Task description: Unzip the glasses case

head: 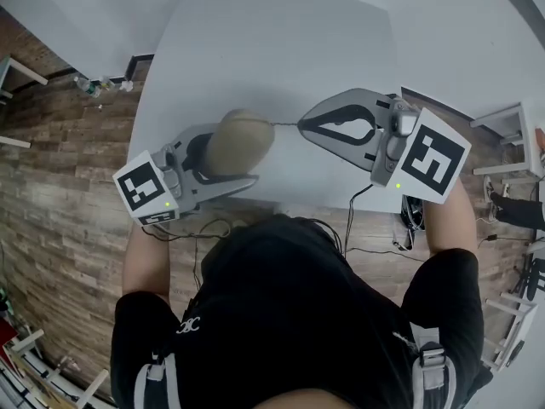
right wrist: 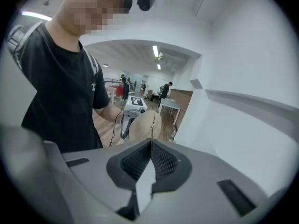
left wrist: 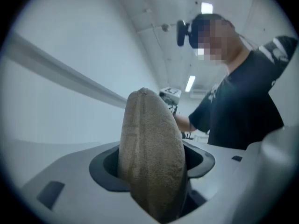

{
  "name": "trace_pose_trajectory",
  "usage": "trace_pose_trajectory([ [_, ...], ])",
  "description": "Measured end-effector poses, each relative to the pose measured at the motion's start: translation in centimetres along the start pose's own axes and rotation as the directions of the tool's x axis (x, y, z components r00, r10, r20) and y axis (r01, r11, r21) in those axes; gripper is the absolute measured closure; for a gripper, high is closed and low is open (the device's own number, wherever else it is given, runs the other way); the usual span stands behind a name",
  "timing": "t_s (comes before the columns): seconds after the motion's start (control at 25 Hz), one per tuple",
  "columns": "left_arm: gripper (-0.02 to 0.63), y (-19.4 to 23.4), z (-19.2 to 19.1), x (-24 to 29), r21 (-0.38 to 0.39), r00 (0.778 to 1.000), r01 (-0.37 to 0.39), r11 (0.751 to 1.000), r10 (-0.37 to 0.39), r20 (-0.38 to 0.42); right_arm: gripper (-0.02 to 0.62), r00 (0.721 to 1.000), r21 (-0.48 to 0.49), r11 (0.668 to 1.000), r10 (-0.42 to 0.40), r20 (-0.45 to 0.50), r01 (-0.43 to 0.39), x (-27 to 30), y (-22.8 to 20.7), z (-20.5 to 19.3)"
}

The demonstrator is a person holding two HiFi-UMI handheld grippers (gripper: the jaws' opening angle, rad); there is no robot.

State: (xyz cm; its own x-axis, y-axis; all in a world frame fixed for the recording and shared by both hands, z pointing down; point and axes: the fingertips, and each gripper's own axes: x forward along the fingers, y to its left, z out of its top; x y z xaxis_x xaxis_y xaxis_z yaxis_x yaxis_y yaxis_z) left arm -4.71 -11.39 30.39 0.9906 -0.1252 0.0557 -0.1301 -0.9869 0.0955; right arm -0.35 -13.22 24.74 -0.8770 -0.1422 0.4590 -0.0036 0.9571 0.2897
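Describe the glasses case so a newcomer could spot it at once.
Over the near part of the white table, look between the two grey grippers. The glasses case is the rounded tan fabric shell clamped in the left gripper, the only soft thing there, its thin zipper pull pinched by the right gripper.

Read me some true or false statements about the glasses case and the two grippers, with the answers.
1. The left gripper holds the case. True.
2. The right gripper is wide open. False: it is shut on the zip pull.
3. The case is black. False: it is tan.
4. The table is white. True.
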Motion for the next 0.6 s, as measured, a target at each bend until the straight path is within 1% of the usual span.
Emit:
trace_pose_trajectory([
  [0.08,0.304,0.3,1.4,-0.3,-0.092,0.993,0.044,0.995,-0.033,0.117,0.577,0.997,0.024,1.0,-0.018,0.072,0.017,0.2,-0.6,1.1],
  [0.16,0.304,0.5,2.4,-0.6,-0.169,0.973,0.092,0.981,-0.053,0.226,0.578,0.992,0.046,0.998,-0.037,0.119,0.031,0.5,-1.1,2.0],
  [0.2,0.304,0.6,2.8,-0.8,-0.205,0.958,0.121,0.971,-0.06,0.28,0.577,0.99,0.057,0.998,-0.045,0.137,0.037,0.6,-1.2,2.4],
  [0.28,0.304,0.8,3.5,-1.0,-0.267,0.922,0.181,0.947,-0.069,0.381,0.577,0.985,0.071,0.996,-0.057,0.16,0.046,1.0,-1.4,3.0],
  [0.36,0.304,1.0,3.9,-1.3,-0.316,0.885,0.235,0.919,-0.068,0.461,0.578,0.982,0.083,0.995,-0.073,0.173,0.059,1.6,-1.5,3.3],
  [0.4,0.304,1.2,3.9,-1.4,-0.336,0.87,0.254,0.907,-0.063,0.488,0.578,0.981,0.092,0.993,-0.084,0.177,0.068,1.9,-1.6,3.4],
  [0.44,0.304,1.3,3.9,-1.5,-0.353,0.861,0.265,0.897,-0.055,0.506,0.578,0.98,0.103,0.992,-0.094,0.177,0.076,2.2,-1.7,3.3],
  [0.6,0.304,2.0,3.2,-1.9,-0.407,0.846,0.265,0.874,-0.009,0.533,0.578,0.982,0.169,0.981,-0.118,0.15,0.092,2.9,-1.7,2.3],
])
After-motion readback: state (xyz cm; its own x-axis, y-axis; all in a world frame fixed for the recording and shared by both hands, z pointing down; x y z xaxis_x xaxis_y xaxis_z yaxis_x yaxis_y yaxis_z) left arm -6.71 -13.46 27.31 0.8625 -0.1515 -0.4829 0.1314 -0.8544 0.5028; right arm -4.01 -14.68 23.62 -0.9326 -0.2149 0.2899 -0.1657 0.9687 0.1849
